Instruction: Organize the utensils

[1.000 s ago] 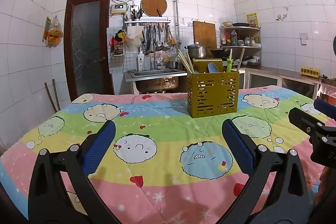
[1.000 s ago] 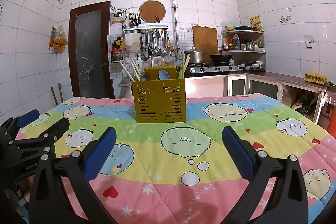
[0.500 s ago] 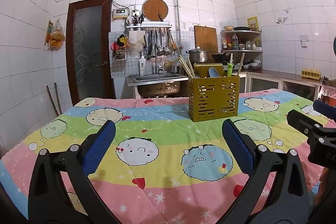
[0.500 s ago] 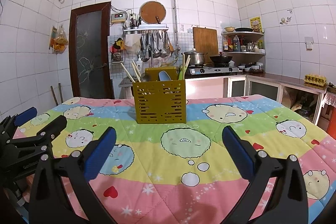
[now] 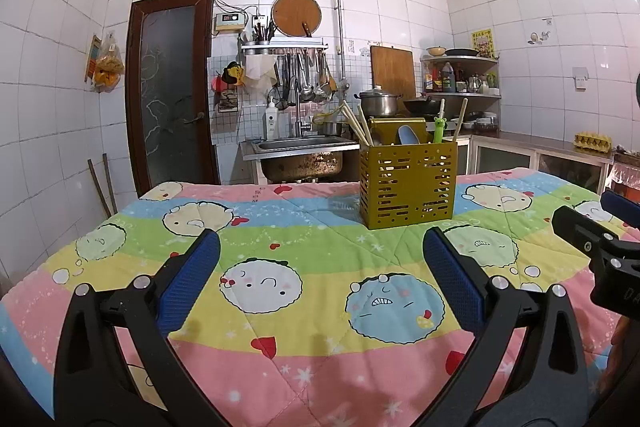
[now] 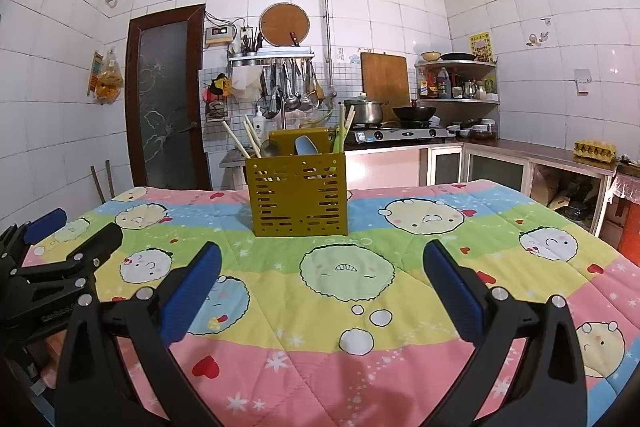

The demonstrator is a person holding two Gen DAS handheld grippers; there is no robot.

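**Both grippers wide and empty before the utensil caddy**

While the pastel striped quilt printed with round cartoon faces (image 5: 280,239) covers the whole table, the mustard-yellow perforated metal utensil caddy (image 5: 407,185) stands upright on it towards the far edge. Wooden chopsticks (image 6: 240,143), a pale blue spoon (image 6: 306,145) and a green-handled utensil (image 5: 439,129) stick up out of it. The left gripper (image 5: 320,279) hovers near the quilt's front, blue-padded jaws spread wide, holding nothing. The right gripper (image 6: 322,281) hangs beside it, equally wide and empty.
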